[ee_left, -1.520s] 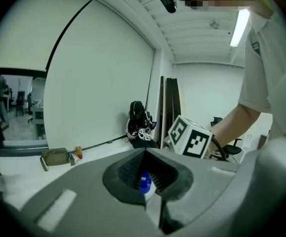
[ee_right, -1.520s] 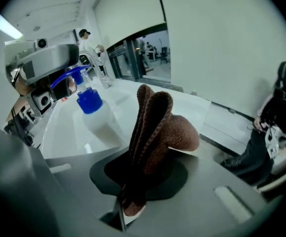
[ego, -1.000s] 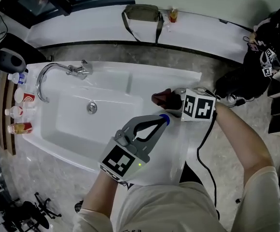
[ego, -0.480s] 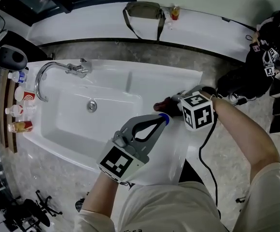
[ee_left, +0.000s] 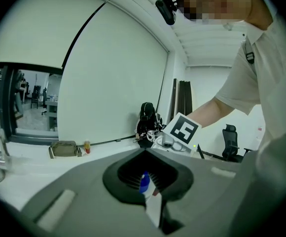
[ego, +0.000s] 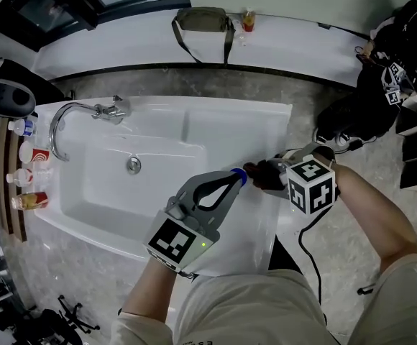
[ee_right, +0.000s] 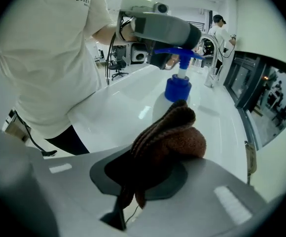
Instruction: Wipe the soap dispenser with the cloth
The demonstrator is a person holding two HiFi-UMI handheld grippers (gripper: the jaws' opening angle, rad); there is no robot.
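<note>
— Where did we find the soap dispenser (ee_right: 177,89)?

— On the flat white part of the sink (ego: 122,192), to the right of the basin and well apart from the faucet (ego: 65,117). We saw it upright, with a blue collar and a blue pump head on top. Its pale body hardly stood out against the white, and the cloth hid the lower part.

— And what did we make of the left gripper (ego: 234,180)?

— It was closed on the pump head. In the right gripper view we saw its grey jaws clamped over the blue nozzle from above, and in its own view the blue top sat right between the jaws.

— The right gripper (ego: 275,174)?

— It was gripping the cloth (ee_right: 167,135) (brown, fuzzy, bunched into a thick fold), which bulged out past the jaws. From the head view we placed the cloth just beside the blue top, on its right. In the right gripper view it overlapped the bottle below the collar, but we could not tell whether the two touched.

— Which way did the grippers face?

— Toward each other, with the dispenser between them. The marker cube (ego: 312,185) on the right one was tipped up toward the head camera.

— Anything else around?

— We noted a khaki bag (ego: 201,19) on the white ledge behind the sink, with a small cup (ego: 248,21) just to its right, and a few bottles (ego: 29,153) on the shelf at the far left.
</note>
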